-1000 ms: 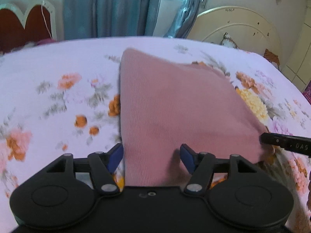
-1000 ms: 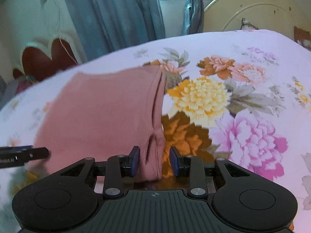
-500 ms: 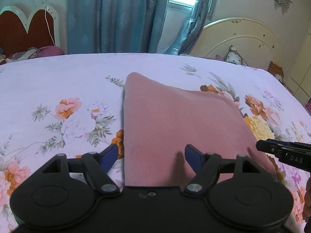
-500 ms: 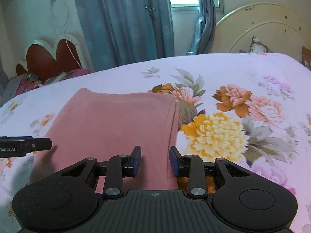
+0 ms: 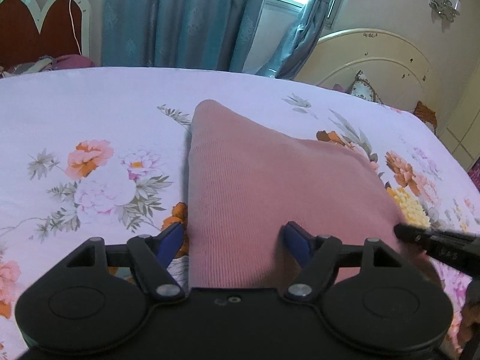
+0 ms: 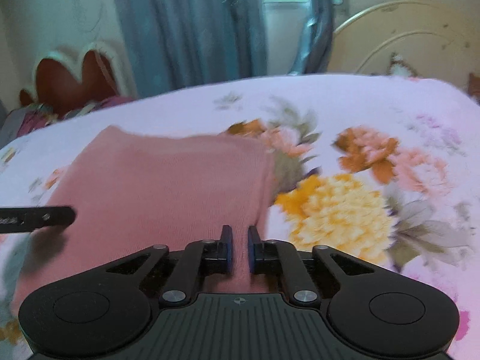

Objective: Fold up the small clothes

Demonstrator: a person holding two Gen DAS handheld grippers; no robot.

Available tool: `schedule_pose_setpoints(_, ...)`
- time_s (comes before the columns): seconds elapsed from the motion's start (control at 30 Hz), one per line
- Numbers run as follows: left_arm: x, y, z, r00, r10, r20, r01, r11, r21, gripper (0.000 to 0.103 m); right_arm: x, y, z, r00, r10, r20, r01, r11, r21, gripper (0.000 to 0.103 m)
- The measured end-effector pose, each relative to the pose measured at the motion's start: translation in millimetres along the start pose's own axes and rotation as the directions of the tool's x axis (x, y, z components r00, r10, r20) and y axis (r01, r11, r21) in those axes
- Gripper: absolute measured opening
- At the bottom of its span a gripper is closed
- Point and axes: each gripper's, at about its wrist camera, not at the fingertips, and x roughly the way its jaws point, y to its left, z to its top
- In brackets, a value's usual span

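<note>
A pink ribbed garment lies folded flat on the floral bed sheet. My left gripper stands open over its near left corner, the left pad off the cloth and the right pad above it. In the right wrist view the same garment fills the left half. My right gripper has its jaws drawn close together, with the garment's near right edge pinched between the pads. Each gripper's fingers show in the other view: the right one's fingers, the left one's fingers.
The sheet spreads wide on all sides of the garment. A cream headboard stands at the far right, a red heart-shaped headboard at the far left, and blue curtains hang behind the bed.
The right jaws have closed from a moderate gap onto the garment's right edge. Both grippers have drawn back, so more of the bed shows. The left jaws stay wide.
</note>
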Motion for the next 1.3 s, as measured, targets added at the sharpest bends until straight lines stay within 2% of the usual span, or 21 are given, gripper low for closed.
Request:
schedule_pose_setpoints(0.13, 3.9, 1.4, -2.0, 1.0, -0.002, -0.007, 0.002, 1.0, 0.0, 0.077, -1.0, -1.7, 1.4, 1.0, 0.018, 0.005, -0.018, 1.0, 0.026, 0.009)
schedule_pose_setpoints(0.2, 2.9, 3.6, -1.3, 1.0, -0.01, -0.011, 0.01, 1.0, -0.005, 0.077, -4.1, -2.7, 6.0, 0.998, 0.056, -0.01, -0.056, 0.998, 0.038, 0.014)
schedule_pose_setpoints(0.23, 2.9, 4.5, -1.1, 1.0, -0.014, -0.013, 0.014, 1.0, -0.007, 0.077, -6.1, -2.0, 8.4, 0.998, 0.067, -0.007, -0.067, 0.997, 0.031, 0.031)
schedule_pose_setpoints(0.27, 3.1, 4.8, -0.8, 1.0, -0.017, -0.014, 0.016, 1.0, -0.009, 0.077, -8.6, -0.4, 10.9, 0.997, 0.074, 0.008, -0.074, 0.997, 0.017, 0.058)
schedule_pose_setpoints(0.3, 4.1, 4.6, -0.1, 1.0, -0.019, -0.016, 0.019, 1.0, -0.011, 0.077, -9.6, 1.9, 12.8, 0.997, 0.07, 0.023, -0.07, 0.998, 0.004, 0.068)
schedule_pose_setpoints(0.33, 4.6, 4.6, 0.0, 1.0, -0.021, -0.018, 0.021, 1.0, -0.013, 0.077, -9.3, 4.5, 14.4, 0.997, 0.066, 0.031, -0.066, 0.998, -0.01, 0.071)
schedule_pose_setpoints(0.47, 7.5, 4.0, 0.1, 0.999, -0.038, -0.025, 0.038, 0.999, -0.014, 0.077, 8.2, 8.4, 13.1, 0.997, 0.07, -0.013, -0.07, 0.997, -0.033, 0.071)
schedule_pose_setpoints(0.6, 13.9, 8.7, -0.1, 0.997, -0.067, -0.04, 0.066, 0.997, -0.037, 0.078, 24.1, -7.9, 10.8, 0.995, 0.099, -0.028, -0.097, 0.992, 0.081, 0.071)
schedule_pose_setpoints(0.7, 21.9, 13.0, -0.1, 0.993, -0.105, -0.06, 0.099, 0.991, -0.09, 0.075, 29.9, -10.0, 13.5, 0.993, 0.113, -0.02, -0.11, 0.988, 0.106, 0.07)
schedule_pose_setpoints(0.77, 25.0, 13.1, 0.7, 0.991, -0.117, -0.065, 0.109, 0.988, -0.111, 0.07, 32.2, -7.2, 15.4, 0.99, 0.135, -0.029, -0.131, 0.985, 0.113, 0.046)
schedule_pose_setpoints(0.83, 25.9, 10.8, 1.7, 0.99, -0.127, -0.067, 0.119, 0.987, -0.109, 0.06, 35.7, -6.8, 16.9, 0.984, 0.169, -0.049, -0.161, 0.978, 0.134, 0.031)
schedule_pose_setpoints(0.9, 24.7, 7.9, 3.3, 0.99, -0.123, -0.068, 0.116, 0.988, -0.101, 0.054, 37.2, -7.2, 18.4, 0.982, 0.182, -0.056, -0.172, 0.973, 0.155, 0.027)
schedule_pose_setpoints(0.93, 23.7, 6.7, 4.1, 0.99, -0.121, -0.068, 0.114, 0.989, -0.097, 0.048, 37.5, -7.4, 19.3, 0.98, 0.19, -0.061, -0.178, 0.97, 0.168, 0.023)
schedule_pose_setpoints(1.03, 15.4, 0.7, 8.3, 0.993, -0.107, -0.054, 0.103, 0.992, -0.076, 0.033, 30.1, -3.8, 23.6, 0.977, 0.205, -0.051, -0.193, 0.964, 0.184, 0.02)
schedule_pose_setpoints(1.3, -21.4, -10.7, 22.4, 0.994, -0.112, 0.016, 0.112, 0.993, -0.038, 0.03, -3.7, 20.0, 41.4, 0.958, 0.286, 0.033, -0.288, 0.94, 0.184, 0.02)
